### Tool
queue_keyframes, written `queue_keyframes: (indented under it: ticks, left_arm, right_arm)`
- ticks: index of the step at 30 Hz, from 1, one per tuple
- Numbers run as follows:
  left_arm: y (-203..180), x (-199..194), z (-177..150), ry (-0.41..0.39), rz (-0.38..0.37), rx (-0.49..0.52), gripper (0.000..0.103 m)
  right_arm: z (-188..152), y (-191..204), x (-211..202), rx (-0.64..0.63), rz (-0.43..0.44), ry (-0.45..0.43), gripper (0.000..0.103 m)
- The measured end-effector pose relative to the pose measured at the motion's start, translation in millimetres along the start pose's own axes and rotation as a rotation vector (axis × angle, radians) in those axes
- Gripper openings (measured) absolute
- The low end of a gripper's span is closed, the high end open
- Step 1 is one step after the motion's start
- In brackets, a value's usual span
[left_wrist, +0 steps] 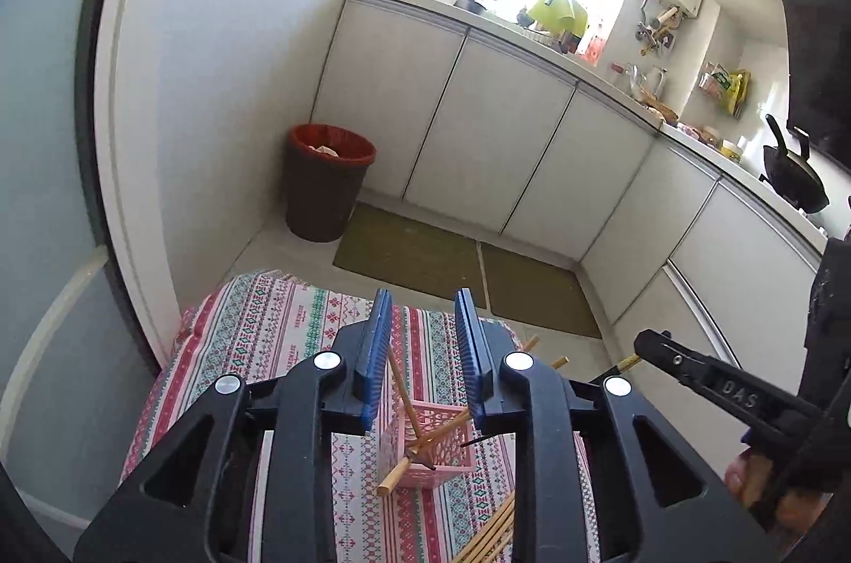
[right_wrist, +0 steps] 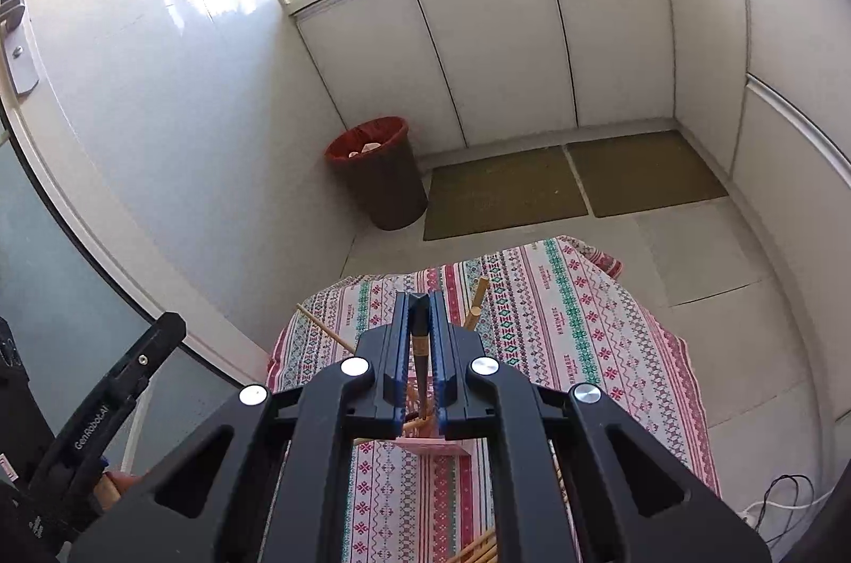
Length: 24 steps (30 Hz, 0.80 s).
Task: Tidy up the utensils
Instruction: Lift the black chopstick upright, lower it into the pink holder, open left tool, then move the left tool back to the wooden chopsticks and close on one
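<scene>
**Left wrist view: chopsticks over the pink basket**

Left gripper (left_wrist: 420,350) hovers with its blue pads apart, touching nothing, above a pink basket (left_wrist: 433,451) on the patterned tablecloth (left_wrist: 255,339). Chopsticks (left_wrist: 425,443) lean crosswise in the basket; more lie loose (left_wrist: 492,536) at the near edge. Right gripper (right_wrist: 419,339) has its fingers clamped on a dark-tipped chopstick (right_wrist: 420,366), held over the same basket (right_wrist: 433,448).

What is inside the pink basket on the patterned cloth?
Several chopsticks lean crossed inside the pink basket, some light wood, one dark-tipped. The basket's floor and the chopsticks' lower ends are hidden by its walls and the left gripper.
</scene>
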<state>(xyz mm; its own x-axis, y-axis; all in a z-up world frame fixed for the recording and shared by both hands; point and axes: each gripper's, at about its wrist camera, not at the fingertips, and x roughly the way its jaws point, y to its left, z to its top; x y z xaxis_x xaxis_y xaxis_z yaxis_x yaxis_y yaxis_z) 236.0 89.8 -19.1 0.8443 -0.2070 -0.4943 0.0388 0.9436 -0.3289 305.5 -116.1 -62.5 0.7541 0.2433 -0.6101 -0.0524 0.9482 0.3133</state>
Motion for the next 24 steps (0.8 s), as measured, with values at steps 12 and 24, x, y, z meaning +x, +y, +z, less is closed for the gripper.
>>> queue_keyframes:
  ticks: [12,24]
  left_arm:
    - [-6.7,-13.1,-1.0,-0.004,0.007,0.039,0.033]
    - [-53.1,-37.3,-18.3,-0.009,0.021,0.158,0.055]
  right_arm:
    - [-7.1,0.4,10.9,-0.001,-0.021,-0.018,0.029]
    - [-28.7,-18.1,-45.7,0.002,-0.098,-0.064,0.047]
